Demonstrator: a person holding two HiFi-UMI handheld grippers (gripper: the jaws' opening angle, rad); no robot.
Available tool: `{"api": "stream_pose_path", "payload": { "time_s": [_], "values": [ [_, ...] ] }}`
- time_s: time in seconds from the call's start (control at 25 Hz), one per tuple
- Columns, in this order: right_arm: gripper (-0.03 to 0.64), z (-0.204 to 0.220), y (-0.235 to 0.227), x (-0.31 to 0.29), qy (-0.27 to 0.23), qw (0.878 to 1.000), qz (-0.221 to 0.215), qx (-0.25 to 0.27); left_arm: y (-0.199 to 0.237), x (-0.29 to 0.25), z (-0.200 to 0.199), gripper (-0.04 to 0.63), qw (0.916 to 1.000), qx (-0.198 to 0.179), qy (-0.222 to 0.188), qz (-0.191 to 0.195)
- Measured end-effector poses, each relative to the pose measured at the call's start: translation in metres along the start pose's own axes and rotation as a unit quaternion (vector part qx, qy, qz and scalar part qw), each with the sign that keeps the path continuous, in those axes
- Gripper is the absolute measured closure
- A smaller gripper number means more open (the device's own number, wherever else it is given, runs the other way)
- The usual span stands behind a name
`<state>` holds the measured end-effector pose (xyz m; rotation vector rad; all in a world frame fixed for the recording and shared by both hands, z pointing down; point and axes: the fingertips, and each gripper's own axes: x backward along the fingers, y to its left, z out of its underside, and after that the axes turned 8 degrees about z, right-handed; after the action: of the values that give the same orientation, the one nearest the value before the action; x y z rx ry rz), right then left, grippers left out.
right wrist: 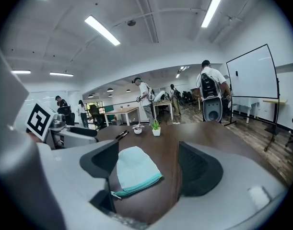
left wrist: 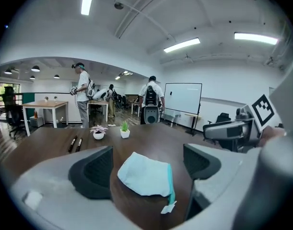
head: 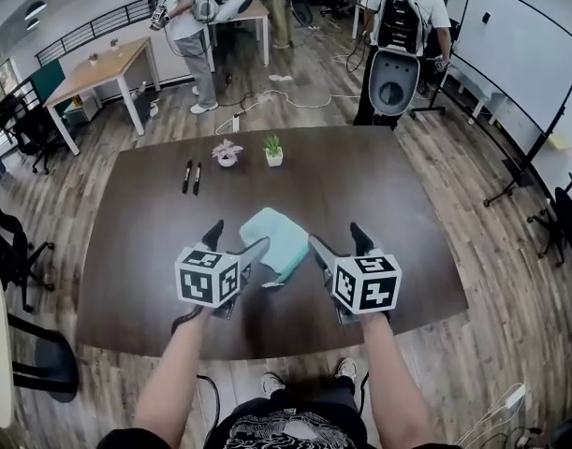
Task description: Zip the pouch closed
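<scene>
Both jaws wide, empty; left gripper (head: 239,235) & right gripper (head: 335,235) flank soft mint cloth pouch (head: 278,237).

My head camera looks steeply down on the table (head: 126,251); both gripper cameras ride low, facing across it, all sharing the pouch (head: 281,239).

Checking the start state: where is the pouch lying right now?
In the head view the light blue pouch lies flat on the dark table between the left gripper and right gripper, nearer the person than the two small potted plants.
</scene>
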<state>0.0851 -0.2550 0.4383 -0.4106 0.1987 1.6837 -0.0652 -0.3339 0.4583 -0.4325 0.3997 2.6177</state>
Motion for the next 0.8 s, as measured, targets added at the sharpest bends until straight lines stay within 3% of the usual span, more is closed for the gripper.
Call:
{"api": "stream_pose_path", "payload": {
  "time_s": [0.44,0.8],
  "values": [
    [0.273,0.037,0.016,-0.004,0.027,1.000,-0.003,-0.016,-0.015,-0.018,0.054,0.132,0.9956,-0.018,0.070,0.060],
    [0.293,0.072,0.026,-0.007,0.058,0.998,-0.012,-0.027,-0.027,-0.030,0.107,0.150,0.9814,-0.057,0.149,0.106]
  ]
}}
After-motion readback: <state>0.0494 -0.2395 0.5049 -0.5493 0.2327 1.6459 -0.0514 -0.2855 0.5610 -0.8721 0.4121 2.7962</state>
